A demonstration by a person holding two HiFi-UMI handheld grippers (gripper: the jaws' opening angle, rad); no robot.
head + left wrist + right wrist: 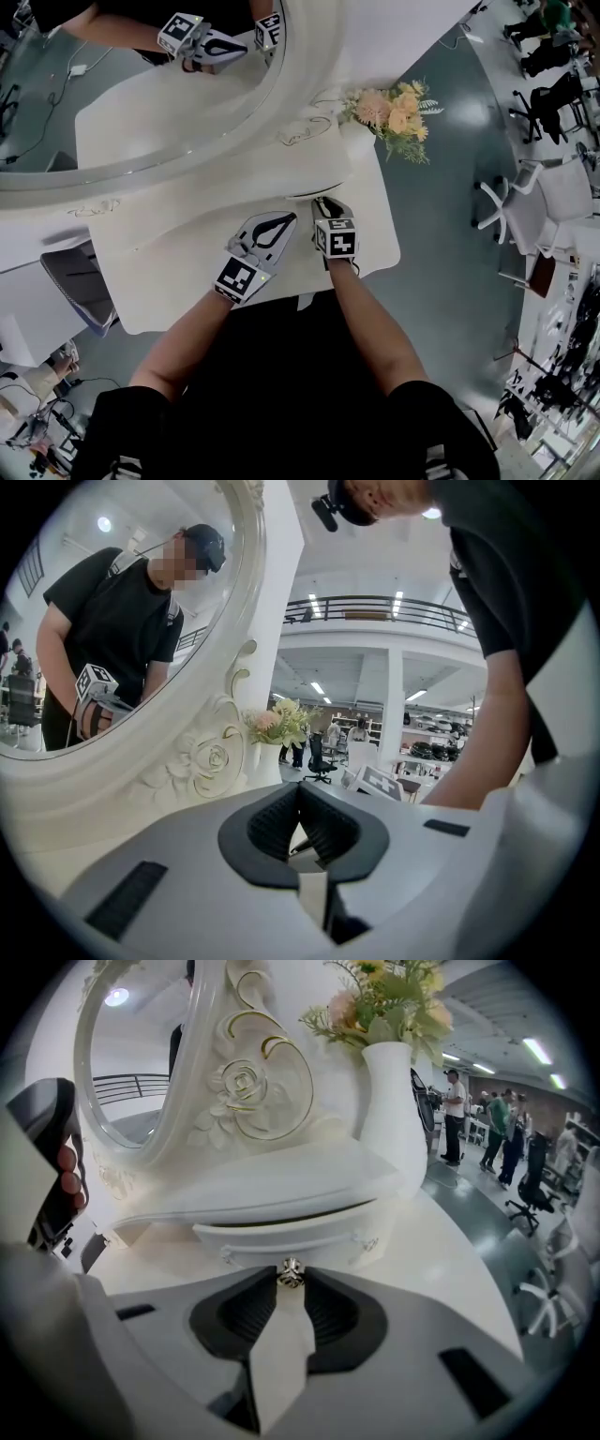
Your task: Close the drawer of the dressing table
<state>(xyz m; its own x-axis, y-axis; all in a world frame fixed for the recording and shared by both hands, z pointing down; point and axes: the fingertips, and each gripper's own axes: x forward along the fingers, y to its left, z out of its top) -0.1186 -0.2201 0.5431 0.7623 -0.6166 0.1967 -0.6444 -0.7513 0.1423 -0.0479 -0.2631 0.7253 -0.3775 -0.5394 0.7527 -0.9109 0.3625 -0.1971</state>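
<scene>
The white dressing table (178, 272) has a small drawer (281, 1235) under its raised shelf. The drawer front stands slightly out, with a dark gap above it. Its little metal knob (291, 1273) sits between the tips of my right gripper (291, 1283), which is shut on it. In the head view the right gripper (322, 201) points at the drawer front below the shelf edge. My left gripper (289, 218) hovers over the tabletop just left of it, pointing nearly level. Its jaws (300, 794) are shut with nothing between them.
A big oval mirror (141, 94) with a carved frame (211, 757) rises behind the shelf. A white vase (394, 1138) of flowers (394, 112) stands at the table's right end. Office chairs (525, 206) stand on the floor to the right.
</scene>
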